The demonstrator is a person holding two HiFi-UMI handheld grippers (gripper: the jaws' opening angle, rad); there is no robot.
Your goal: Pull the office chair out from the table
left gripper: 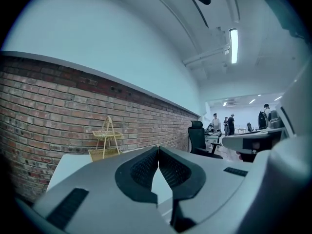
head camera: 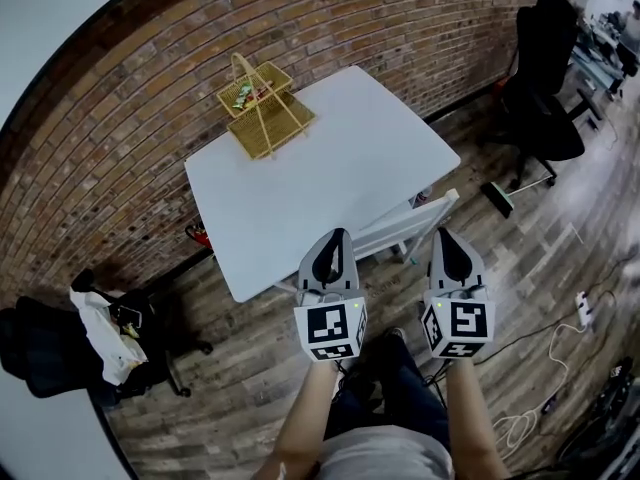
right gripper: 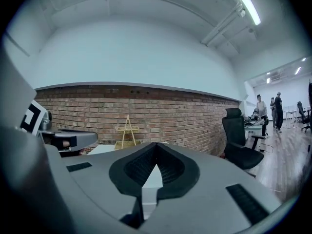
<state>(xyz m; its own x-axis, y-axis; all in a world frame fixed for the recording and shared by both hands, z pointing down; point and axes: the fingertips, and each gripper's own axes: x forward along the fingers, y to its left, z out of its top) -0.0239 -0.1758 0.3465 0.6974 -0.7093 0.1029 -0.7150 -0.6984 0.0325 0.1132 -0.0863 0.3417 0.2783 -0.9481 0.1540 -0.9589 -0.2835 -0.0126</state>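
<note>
A white chair (head camera: 408,227) is tucked under the near edge of the white table (head camera: 320,168); only its slatted back shows. My left gripper (head camera: 337,235) hovers just left of that back, over the table's edge, shut with nothing in it. My right gripper (head camera: 446,234) is level with it just right of the chair back, also shut and empty. In the left gripper view the pads (left gripper: 146,167) meet in front of the table top (left gripper: 68,167). In the right gripper view the pads (right gripper: 168,165) are likewise pressed together.
A yellow wire basket (head camera: 262,108) stands on the table's far corner by the brick wall (head camera: 110,138). A black office chair (head camera: 540,98) stands apart at the far right. Another dark chair with a white bag (head camera: 100,333) is at the left. Cables (head camera: 560,358) lie on the floor.
</note>
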